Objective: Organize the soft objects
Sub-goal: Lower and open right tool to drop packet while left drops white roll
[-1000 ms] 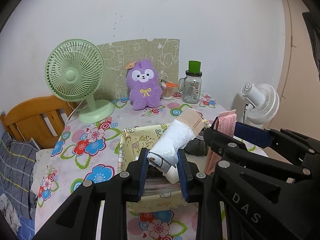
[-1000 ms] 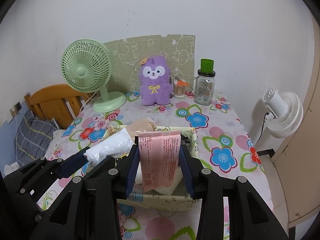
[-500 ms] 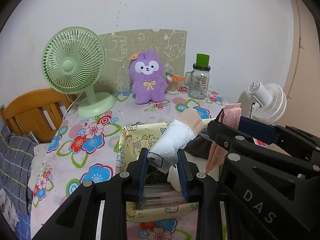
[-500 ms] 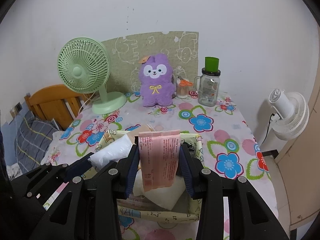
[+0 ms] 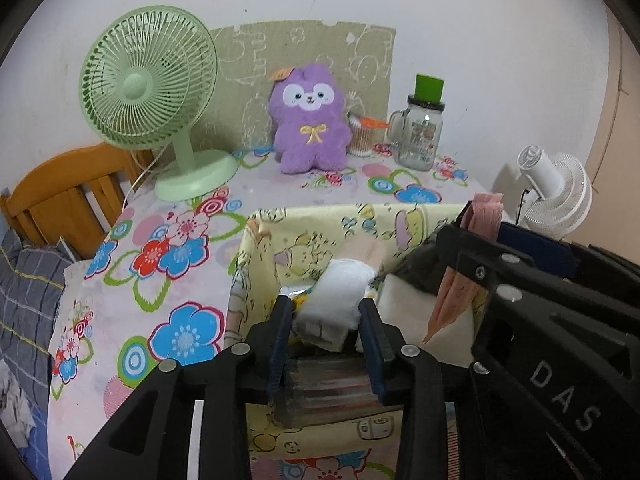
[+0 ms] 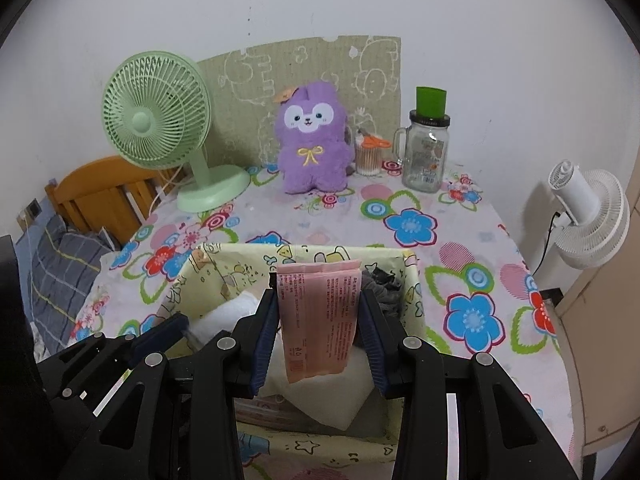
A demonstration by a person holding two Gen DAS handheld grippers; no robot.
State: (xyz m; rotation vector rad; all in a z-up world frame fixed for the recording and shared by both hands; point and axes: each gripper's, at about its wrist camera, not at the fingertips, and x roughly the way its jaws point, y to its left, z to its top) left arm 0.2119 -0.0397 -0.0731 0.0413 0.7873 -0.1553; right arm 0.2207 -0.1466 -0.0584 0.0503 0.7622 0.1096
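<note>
Pink and flimsy, the sachet (image 6: 316,316) pinched between the right gripper (image 6: 320,320) jaws over the yellow basket (image 6: 224,264) looks light and best held mid-body, while the left gripper (image 5: 325,330), jaws just easing apart, straddles a squashy white roll (image 5: 340,296) inside.

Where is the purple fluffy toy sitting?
The purple plush toy sits at the table's far edge by the wall, between the green fan and the glass jar.

White bundle (image 5: 340,300) in yellow basket (image 5: 320,224), purple plush (image 5: 308,120)
</note>
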